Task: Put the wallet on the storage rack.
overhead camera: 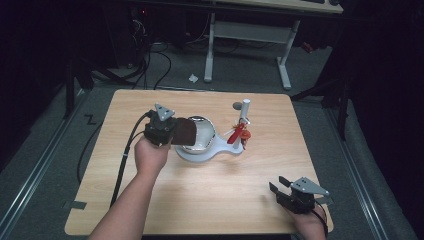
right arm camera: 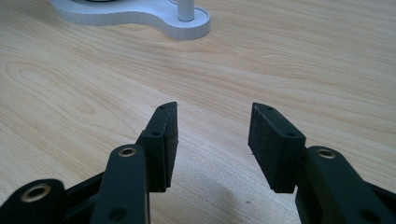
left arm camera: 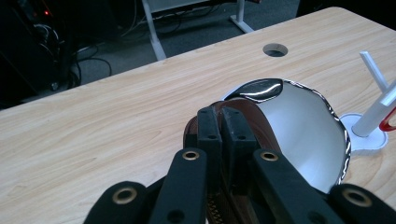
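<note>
Brown pouch [overhead camera: 184,131]: a dark brown, leathery piece with what looks like a zip along its lower edge in the left gripper view; it hangs from the left tongs, over the near-left rim of the steel bowl.
Left tongs [overhead camera: 172,131]: jaws pressed together on the pouch's edge [left arm camera: 243,116], pads nearly meeting, so the hold is on a thin fold of material.
Steel bowl [overhead camera: 202,134]: shiny, seated in the round end of a white stand [overhead camera: 212,152] near the middle of the bench [overhead camera: 210,200]; I can see nothing lying inside it.
White post [overhead camera: 244,112]: rises from the small end of the stand, with a red tool [overhead camera: 236,134] leaning on it, just right of the bowl.
Right tongs [overhead camera: 281,189]: jaws wide apart and holding nothing, parked low over the near-right corner of the bench, well apart from the stand [right arm camera: 140,16].
Step in hand: by my reading, bringing the pouch over the bowl to set it in.
Doing it well: carry the pouch farther over the bowl's middle before lowering, so its hanging end clears the rim rather than draping across it.
Release: open the left jaws only once most of the pouch rests on the bowl's floor; limp material let go high may flop onto the rim.
Risk: a nudge on the rim could rock the bowl in its stand or jog the red tool, so come down straight and slowly.
Right tongs' part: it could steady the stand's edge if the bowl shifts.
</note>
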Available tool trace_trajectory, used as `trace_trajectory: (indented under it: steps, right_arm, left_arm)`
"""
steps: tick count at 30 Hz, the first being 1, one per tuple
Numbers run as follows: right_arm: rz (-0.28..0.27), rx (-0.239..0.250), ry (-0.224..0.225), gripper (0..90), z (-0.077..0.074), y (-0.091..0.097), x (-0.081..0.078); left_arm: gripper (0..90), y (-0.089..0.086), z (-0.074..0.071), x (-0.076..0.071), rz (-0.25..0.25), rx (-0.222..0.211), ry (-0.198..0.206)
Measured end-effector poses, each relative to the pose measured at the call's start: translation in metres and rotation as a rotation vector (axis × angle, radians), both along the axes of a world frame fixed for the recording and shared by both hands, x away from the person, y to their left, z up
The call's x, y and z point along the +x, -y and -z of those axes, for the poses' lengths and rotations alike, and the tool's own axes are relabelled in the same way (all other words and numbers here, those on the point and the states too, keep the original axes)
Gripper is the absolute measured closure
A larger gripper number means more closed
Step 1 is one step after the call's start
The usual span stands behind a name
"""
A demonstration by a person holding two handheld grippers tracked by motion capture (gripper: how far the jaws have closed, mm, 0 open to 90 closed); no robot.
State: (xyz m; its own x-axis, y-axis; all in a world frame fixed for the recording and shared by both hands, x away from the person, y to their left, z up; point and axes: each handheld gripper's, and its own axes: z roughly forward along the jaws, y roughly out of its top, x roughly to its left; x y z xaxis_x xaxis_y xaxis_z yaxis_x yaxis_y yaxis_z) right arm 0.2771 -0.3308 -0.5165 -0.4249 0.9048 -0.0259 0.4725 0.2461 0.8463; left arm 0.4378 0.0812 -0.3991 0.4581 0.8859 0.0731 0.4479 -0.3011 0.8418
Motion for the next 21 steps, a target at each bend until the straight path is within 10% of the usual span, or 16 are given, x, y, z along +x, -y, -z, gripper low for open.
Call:
trace_trajectory:
  steps: [21]
  right_arm:
    - [-0.002, 0.009, 0.000, 53.0, 0.000, 0.001, -0.001]
  left_arm:
    - [85.9, 0.039, 0.025, 0.022, -0.046, 0.026, -0.032]
